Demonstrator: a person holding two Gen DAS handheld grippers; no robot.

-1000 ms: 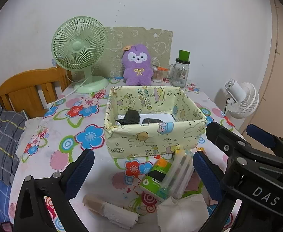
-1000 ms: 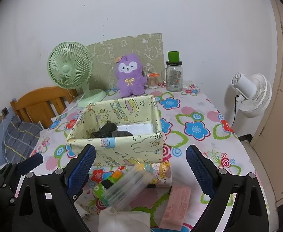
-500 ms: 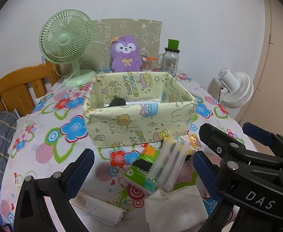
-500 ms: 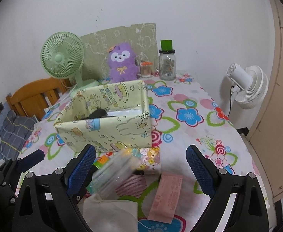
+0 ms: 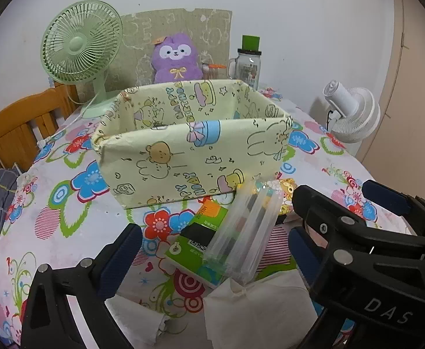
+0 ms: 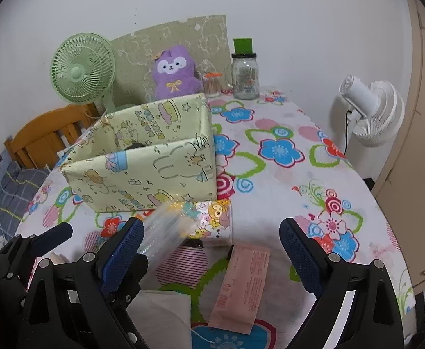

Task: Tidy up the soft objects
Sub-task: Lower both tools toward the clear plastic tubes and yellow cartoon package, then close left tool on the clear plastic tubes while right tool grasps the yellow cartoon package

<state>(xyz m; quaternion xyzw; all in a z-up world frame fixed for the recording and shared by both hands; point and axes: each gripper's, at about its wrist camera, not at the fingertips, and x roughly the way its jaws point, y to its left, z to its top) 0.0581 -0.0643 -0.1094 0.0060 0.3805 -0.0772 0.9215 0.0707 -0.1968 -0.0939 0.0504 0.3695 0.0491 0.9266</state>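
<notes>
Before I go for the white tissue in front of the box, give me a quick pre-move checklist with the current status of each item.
1. Left claw open and holding nothing: ok.
2. Right claw open and holding nothing: ok.
3. White tissue in view between the left claw's fingers: ok.
4. Tissue free of other things: not ok; the clear plastic case rests with its near end on it.
5. Yellow cartoon box upright with its top open: ok.
6. Room left inside the box: cannot tell; the near wall hides most of the inside, and only something dark shows over it in the right wrist view.
</notes>
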